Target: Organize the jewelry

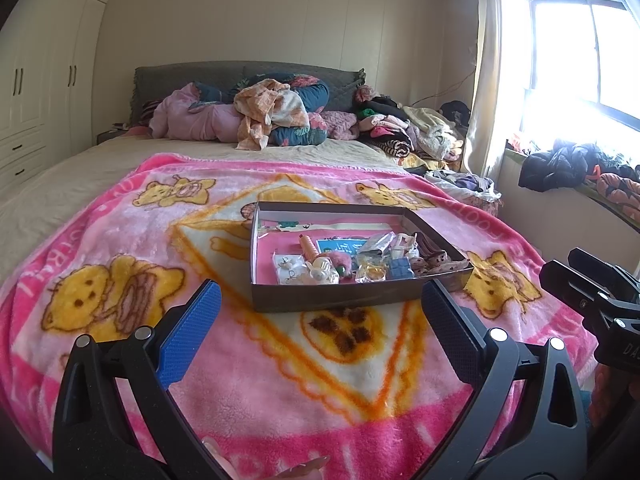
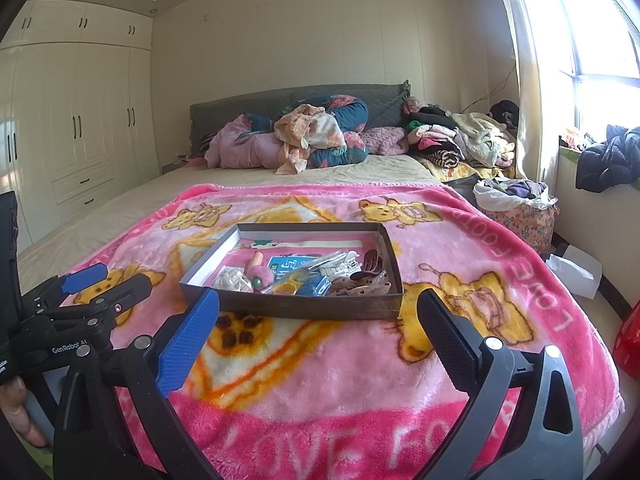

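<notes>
Both grippers hung above the near end of the bed, short of the box and touching nothing. The left gripper [image 1: 320, 328] had its jaws spread wide with nothing between them; the right gripper [image 2: 320, 336] was likewise spread wide and empty. In the right wrist view the left gripper showed at the left edge, beside the right one.

The shallow dark box [image 1: 352, 298] lay flat on the pink bear-print blanket [image 1: 120, 240], roughly centred ahead of both grippers. The jewelry and small accessories were heaped in the near and right part of the box: a small bag of earrings [image 1: 290, 268] at the near left, a pink fluffy piece [image 1: 336, 261] next to it, a white claw clip [image 2: 340, 266] and brown hair clips [image 2: 368, 268] toward the right. The far left part of the box floor was bare.

Piled clothes [image 2: 312, 136] lay at the head of the bed, well apart from the box.
</notes>
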The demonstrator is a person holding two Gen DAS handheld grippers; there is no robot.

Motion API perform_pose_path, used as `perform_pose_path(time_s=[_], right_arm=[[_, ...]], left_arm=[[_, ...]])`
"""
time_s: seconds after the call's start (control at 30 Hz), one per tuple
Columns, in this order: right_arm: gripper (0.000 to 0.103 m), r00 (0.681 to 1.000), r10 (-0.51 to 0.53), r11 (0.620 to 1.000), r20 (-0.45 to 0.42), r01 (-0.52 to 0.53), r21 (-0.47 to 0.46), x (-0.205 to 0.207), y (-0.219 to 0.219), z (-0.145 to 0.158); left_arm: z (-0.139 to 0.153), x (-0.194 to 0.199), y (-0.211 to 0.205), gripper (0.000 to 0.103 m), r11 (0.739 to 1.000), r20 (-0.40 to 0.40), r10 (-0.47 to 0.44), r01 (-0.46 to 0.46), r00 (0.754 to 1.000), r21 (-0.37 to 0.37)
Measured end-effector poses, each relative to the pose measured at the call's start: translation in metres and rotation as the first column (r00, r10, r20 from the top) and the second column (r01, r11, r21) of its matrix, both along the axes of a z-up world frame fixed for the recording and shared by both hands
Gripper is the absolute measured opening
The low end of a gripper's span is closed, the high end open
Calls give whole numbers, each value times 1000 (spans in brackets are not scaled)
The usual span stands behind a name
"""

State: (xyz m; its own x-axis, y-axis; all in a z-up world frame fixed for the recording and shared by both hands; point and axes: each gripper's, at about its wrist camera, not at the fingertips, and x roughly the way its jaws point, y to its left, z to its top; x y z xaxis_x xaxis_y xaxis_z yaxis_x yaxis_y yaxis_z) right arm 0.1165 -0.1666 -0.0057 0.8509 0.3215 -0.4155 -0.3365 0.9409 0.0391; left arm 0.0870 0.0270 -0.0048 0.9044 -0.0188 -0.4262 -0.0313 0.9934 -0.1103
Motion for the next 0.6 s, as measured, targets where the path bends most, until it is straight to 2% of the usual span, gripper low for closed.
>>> perform_pose_path(time_s=[0.6], right_arm=[[97,1000,-1,1000,2,1,1,-1,0,-1]], left_arm=[[1,-2,0,92,1000,2,1,-1,1000,1]])
